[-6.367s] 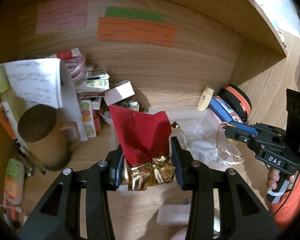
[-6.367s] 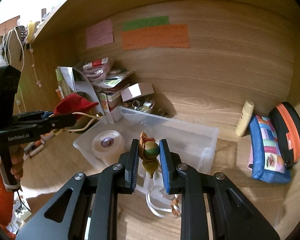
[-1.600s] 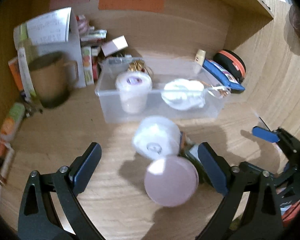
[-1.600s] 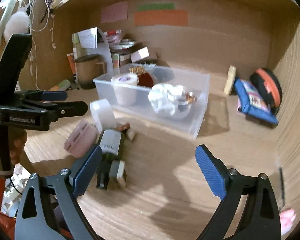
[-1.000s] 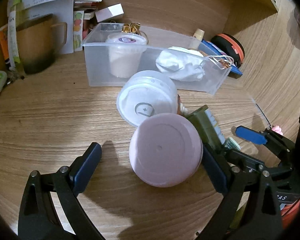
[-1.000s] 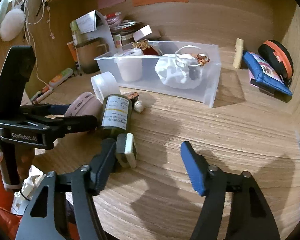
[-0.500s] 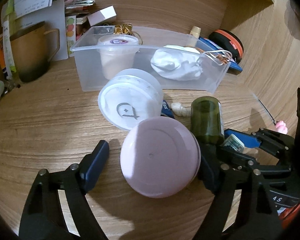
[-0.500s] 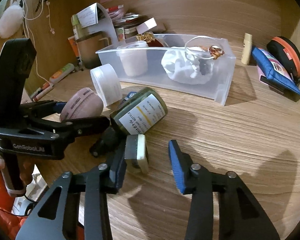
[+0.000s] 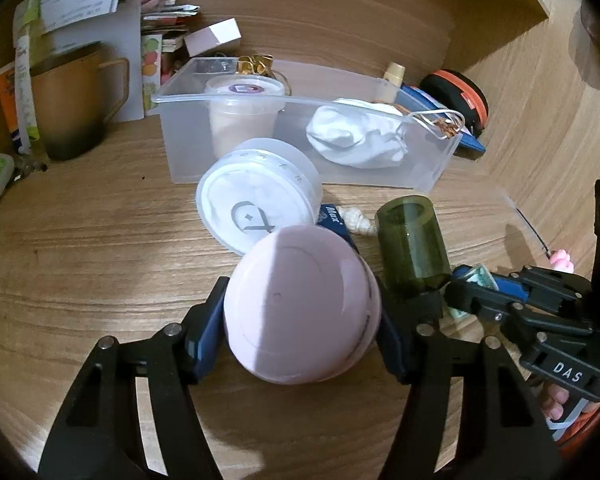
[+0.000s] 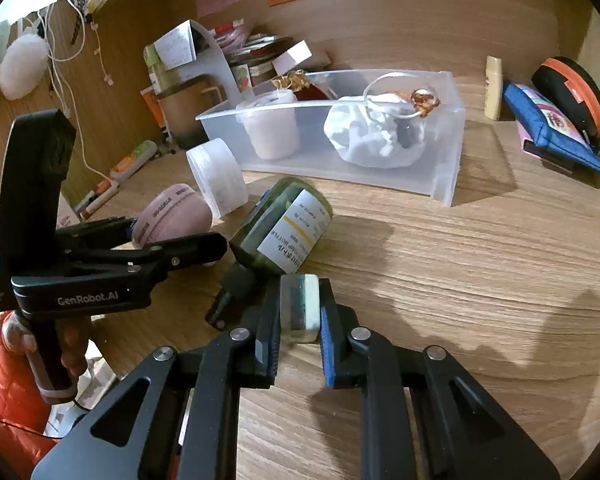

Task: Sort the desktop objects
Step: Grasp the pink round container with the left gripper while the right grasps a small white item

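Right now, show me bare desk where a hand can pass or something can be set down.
Bare wood lies right of the green bottle, in front of the clear bin, up to the blue pouch. Another patch sits left of the white jar, below the mug. The back-left corner and the jar cluster are crowded.

The right claw (image 10: 300,314) pinches a small green-and-white block (image 10: 299,307) near the bench's (image 10: 480,280) front edge. Just behind it a green bottle (image 10: 286,232) lies on its side. The left claw (image 10: 180,236) grips a pink jar (image 10: 172,222) beside a white jar (image 10: 218,176). A clear bin (image 10: 448,152) stands toward the back edge.
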A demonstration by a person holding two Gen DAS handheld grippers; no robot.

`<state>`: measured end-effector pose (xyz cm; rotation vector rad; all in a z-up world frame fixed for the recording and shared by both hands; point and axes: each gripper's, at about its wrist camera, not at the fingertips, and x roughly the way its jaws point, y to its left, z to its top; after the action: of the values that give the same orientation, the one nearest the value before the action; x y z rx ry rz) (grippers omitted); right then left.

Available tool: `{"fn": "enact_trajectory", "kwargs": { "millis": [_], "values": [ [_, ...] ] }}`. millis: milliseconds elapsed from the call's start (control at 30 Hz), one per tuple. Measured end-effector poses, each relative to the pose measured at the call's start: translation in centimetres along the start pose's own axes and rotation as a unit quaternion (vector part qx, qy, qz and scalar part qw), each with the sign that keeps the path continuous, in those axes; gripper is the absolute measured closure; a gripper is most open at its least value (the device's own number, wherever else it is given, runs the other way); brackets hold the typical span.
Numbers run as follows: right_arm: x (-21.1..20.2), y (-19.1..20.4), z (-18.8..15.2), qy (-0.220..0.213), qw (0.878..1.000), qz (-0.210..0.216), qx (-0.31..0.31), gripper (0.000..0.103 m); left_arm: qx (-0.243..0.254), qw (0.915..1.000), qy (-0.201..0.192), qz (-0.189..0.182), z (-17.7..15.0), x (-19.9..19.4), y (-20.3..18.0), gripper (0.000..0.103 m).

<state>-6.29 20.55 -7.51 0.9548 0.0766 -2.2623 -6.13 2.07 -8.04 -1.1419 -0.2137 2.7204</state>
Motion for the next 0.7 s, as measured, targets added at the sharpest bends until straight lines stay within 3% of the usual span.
{"fn": "enact_trajectory", "kwargs": {
  "millis": [267,700],
  "values": [
    [-1.5,-0.8,0.6,-0.019,1.0,-0.017,0.006,0.088,-0.017,0.9997,-0.017,0.005,0.1,-1.4,0.5,0.038],
    [-4.4,-1.0,3.1,-0.051,0.997,-0.054,-0.023,0.088,-0.001,0.9971,-0.066,0.038,2.6,-4.4,0.5,0.038]
  ]
}}
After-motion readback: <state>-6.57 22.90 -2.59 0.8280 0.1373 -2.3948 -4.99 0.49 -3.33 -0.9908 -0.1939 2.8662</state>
